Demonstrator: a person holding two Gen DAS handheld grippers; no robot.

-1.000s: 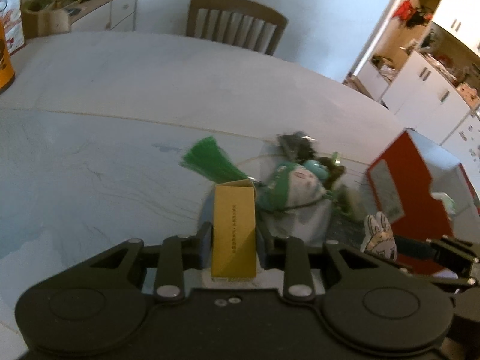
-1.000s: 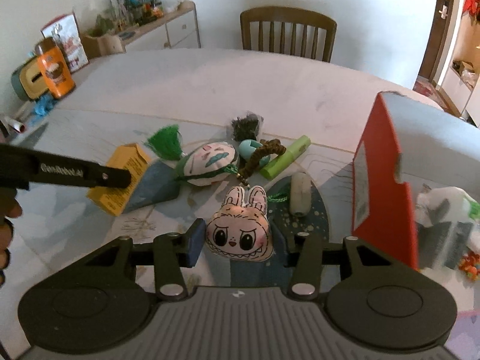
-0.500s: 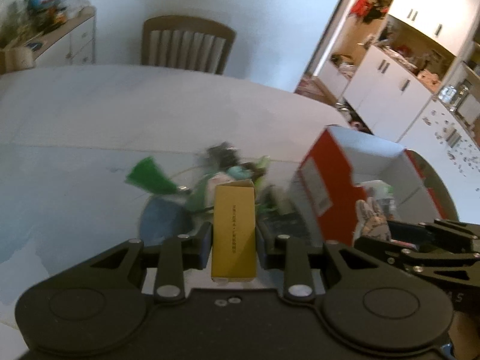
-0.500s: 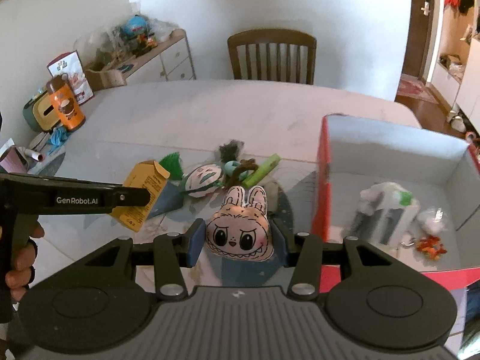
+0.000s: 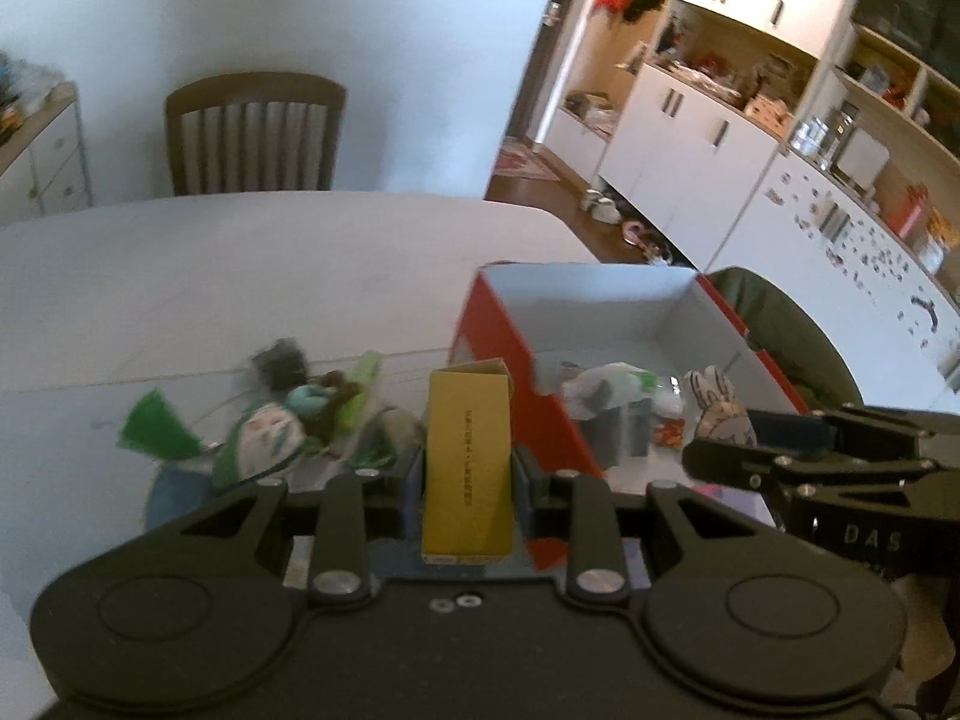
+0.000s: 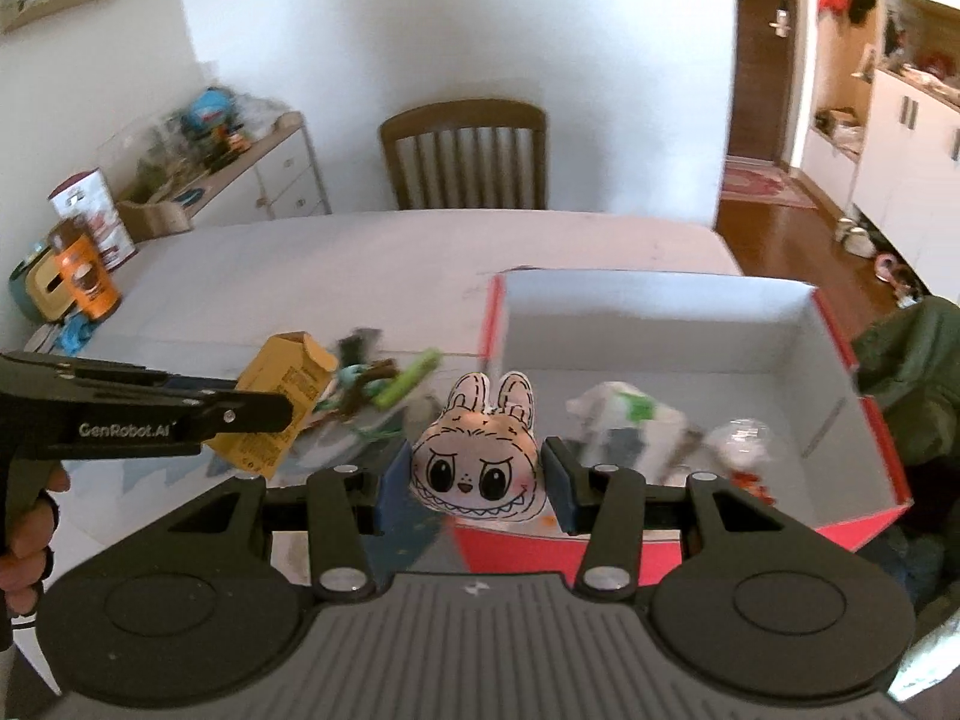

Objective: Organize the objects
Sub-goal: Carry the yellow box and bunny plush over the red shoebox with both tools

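Box (image 6: 654, 324), red outside, holds wrapped bits; left fingers (image 5: 521, 477) clamp yellow carton (image 5: 468, 462), right fingers (image 6: 555, 477) bunny toy (image 6: 477, 456).

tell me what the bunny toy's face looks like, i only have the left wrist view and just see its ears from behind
Observer: The bunny toy has big dark eyes and a zigzag toothy grin, and it faces the right wrist camera.
Operator: is the right gripper actually clamped on it
Observer: Yes, the right gripper has a pad pressed against each side of the head.
Operator: anything on the far left of the table i can't see
Observer: An orange can stands near the left edge of the table.
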